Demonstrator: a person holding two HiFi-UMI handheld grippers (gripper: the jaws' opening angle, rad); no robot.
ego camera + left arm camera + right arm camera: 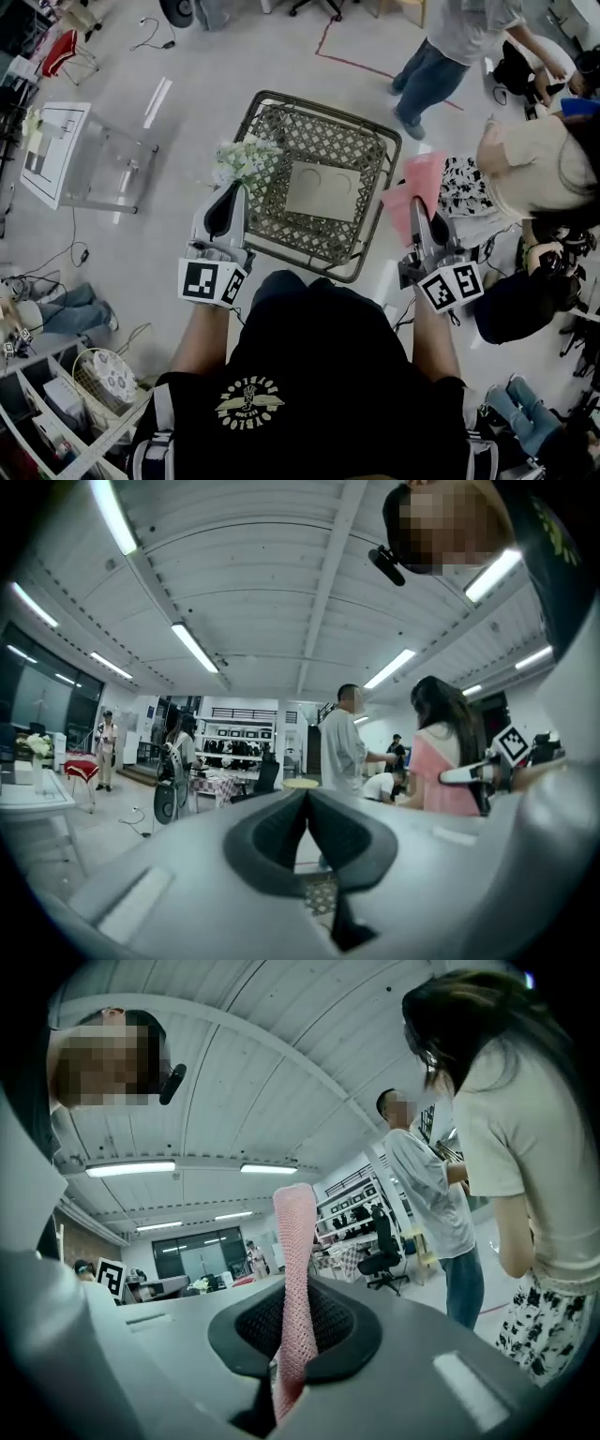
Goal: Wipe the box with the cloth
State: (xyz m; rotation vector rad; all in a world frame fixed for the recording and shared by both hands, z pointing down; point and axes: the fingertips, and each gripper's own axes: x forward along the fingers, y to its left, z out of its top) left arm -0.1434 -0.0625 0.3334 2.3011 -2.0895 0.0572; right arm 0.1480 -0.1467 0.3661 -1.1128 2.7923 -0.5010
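A flat beige box point(323, 190) with two round marks lies on a dark lattice-topped stand point(281, 220) in front of me in the head view. My right gripper point(415, 211) is to the right of the stand, shut on a pink cloth point(412, 192) that sticks out beyond its tips. In the right gripper view the pink cloth point(295, 1241) stands straight up from the closed jaws point(292, 1330), which point towards the ceiling. My left gripper point(232, 192) is at the stand's left edge, shut with nothing in it point(307, 803). Neither gripper touches the box.
A bunch of white and green flowers point(246, 157) is at the stand's left corner, just past the left gripper. One person point(459, 42) stands beyond the stand, another person point(534, 159) is close at the right. A clear table point(103, 159) is on the left.
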